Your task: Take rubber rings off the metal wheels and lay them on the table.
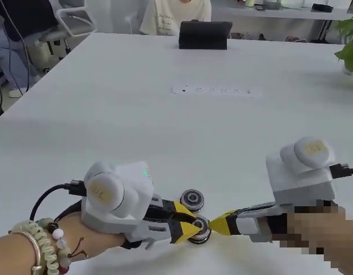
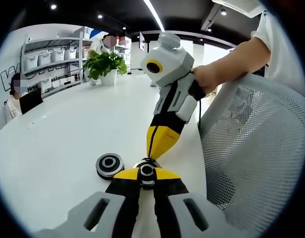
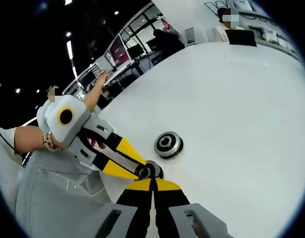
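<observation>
We see the work close to the near edge of the large white worktop; in the left gripper view this edge runs just beside the tools, and the grey mesh back of a chair stands right behind it, so on that side the room is narrow. Ahead and to both sides a wide stretch of plain white surface lies open. The small round metal wheel with a dark outer band lies flat on the worktop between the two tools, which meet it from opposite sides. The left tool, held by the left hand with bead bracelets at the wrist, has its two yellow-tipped jaws closed in on this wheel and pinches it. The right tool has its jaws pressed together to one point, which touches the rim of the same wheel; whether it nips the band there we cannot tell. A second metal wheel of the same kind lies flat just beside the first, a little farther from the person and apart from both tools. Well away, a white socket strip is set in the surface. At the far end a black flat device stands upright with a seated person behind it, and a green potted plant stands toward the far right.
</observation>
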### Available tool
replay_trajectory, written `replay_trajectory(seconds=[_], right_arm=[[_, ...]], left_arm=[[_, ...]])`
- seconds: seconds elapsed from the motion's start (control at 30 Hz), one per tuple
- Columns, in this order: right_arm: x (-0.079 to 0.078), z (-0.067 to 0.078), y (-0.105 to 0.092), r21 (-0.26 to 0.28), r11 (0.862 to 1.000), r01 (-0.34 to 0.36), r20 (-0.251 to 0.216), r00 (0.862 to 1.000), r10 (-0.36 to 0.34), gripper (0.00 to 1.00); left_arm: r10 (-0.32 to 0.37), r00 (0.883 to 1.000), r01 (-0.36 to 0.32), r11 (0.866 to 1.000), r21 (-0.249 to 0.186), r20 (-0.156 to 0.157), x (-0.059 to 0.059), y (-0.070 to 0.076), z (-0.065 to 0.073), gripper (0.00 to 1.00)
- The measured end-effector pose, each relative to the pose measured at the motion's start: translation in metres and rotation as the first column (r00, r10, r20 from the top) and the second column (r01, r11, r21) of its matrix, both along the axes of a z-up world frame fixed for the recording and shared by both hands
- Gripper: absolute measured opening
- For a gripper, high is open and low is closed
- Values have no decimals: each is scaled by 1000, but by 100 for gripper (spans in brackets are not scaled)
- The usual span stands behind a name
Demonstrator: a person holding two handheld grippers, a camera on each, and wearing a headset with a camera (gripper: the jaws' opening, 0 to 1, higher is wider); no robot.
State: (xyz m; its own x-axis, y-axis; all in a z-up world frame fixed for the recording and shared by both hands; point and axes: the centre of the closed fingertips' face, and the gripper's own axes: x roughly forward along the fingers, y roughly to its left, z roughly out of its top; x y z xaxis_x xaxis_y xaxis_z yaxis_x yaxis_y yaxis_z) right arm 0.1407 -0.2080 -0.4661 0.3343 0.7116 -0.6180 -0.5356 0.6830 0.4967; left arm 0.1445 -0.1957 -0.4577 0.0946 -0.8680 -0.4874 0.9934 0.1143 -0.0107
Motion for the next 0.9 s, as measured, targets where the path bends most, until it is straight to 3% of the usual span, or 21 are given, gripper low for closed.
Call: replay_trajectory(seconds=[0.9], right_arm=[[-1,9,10,29,999,-28,10,1000,27,0]], left_arm=[[-9,1000,9,1000,12,16,1,0,1,5]])
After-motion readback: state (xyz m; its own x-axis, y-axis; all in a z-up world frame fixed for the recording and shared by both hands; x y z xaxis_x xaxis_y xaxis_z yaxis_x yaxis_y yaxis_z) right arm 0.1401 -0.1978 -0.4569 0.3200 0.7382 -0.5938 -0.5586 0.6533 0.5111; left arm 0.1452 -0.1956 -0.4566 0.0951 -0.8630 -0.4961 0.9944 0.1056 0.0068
